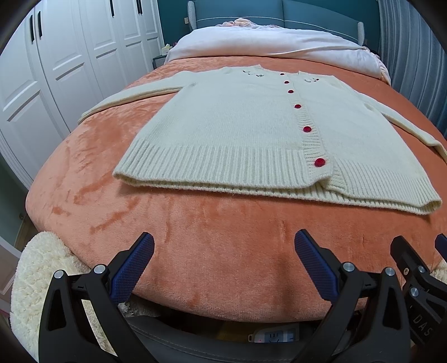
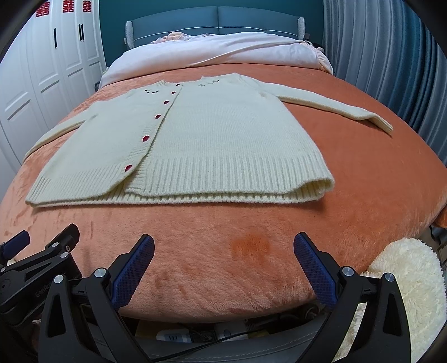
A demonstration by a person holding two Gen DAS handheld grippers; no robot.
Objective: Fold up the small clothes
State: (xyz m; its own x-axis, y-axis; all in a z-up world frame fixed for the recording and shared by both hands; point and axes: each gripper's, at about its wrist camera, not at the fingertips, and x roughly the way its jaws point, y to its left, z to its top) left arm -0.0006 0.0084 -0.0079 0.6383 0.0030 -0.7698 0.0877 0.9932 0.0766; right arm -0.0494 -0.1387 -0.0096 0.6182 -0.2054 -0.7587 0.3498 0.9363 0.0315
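A cream knit cardigan [image 1: 237,125] with red buttons [image 1: 319,162] lies flat and face up on the orange bed blanket [image 1: 195,237], sleeves spread to both sides. It also shows in the right wrist view [image 2: 209,139], its right sleeve [image 2: 335,107] stretched out. My left gripper [image 1: 223,245] is open and empty, hovering at the foot of the bed short of the hem. My right gripper [image 2: 223,245] is open and empty beside it, and its tip shows in the left wrist view [image 1: 419,259]. The left gripper's tip shows in the right wrist view [image 2: 42,245].
A white duvet [image 1: 279,42] is bunched at the head of the bed before a teal headboard [image 2: 218,19]. White wardrobe doors [image 1: 56,69] stand on the left, grey curtains [image 2: 391,55] on the right. A fluffy cream rug [image 2: 413,279] and a power strip [image 1: 273,335] lie below the bed's foot.
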